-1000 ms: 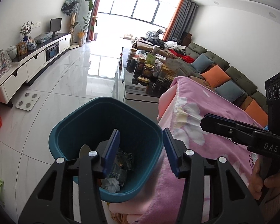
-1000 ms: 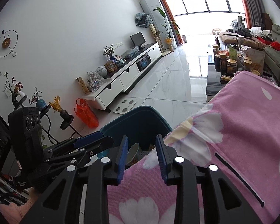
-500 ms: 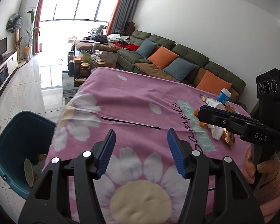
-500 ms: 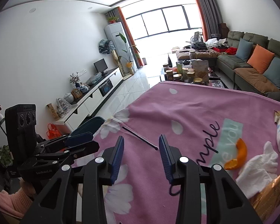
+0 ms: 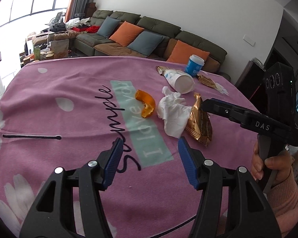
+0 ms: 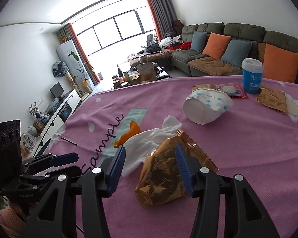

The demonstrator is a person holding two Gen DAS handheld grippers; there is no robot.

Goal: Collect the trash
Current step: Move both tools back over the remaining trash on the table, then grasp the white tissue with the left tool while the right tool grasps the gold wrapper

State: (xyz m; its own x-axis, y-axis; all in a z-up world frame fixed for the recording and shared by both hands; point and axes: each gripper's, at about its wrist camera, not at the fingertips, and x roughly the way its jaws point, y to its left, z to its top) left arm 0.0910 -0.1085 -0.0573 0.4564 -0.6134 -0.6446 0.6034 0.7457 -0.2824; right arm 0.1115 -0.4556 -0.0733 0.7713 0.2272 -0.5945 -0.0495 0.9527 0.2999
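Right now my right gripper (image 6: 150,163) has its jaws opening, and the gold foil wrapper (image 6: 164,175) stands crumpled between the blue pads (image 6: 181,164) with nothing clamped on it. My left gripper (image 5: 150,159) is spread wide and grasps nothing; below its fingers I see only the pink tablecloth (image 5: 69,91) with its "Sample" lettering. Just left of the wrapper and touching it lies a crumpled white tissue (image 6: 149,140), partly behind my right gripper's left pad, and past the tissue sits an orange peel (image 6: 129,133). Further out, a white paper cup (image 6: 206,107) lies tipped on its side, open mouth toward me. Behind it I see a flat red-edged packet (image 6: 231,90), an upright blue cup (image 6: 252,75) with a white lid, and a brown packet (image 6: 273,100) beside that. A green sofa (image 6: 218,45) with orange and blue cushions runs beyond the table.
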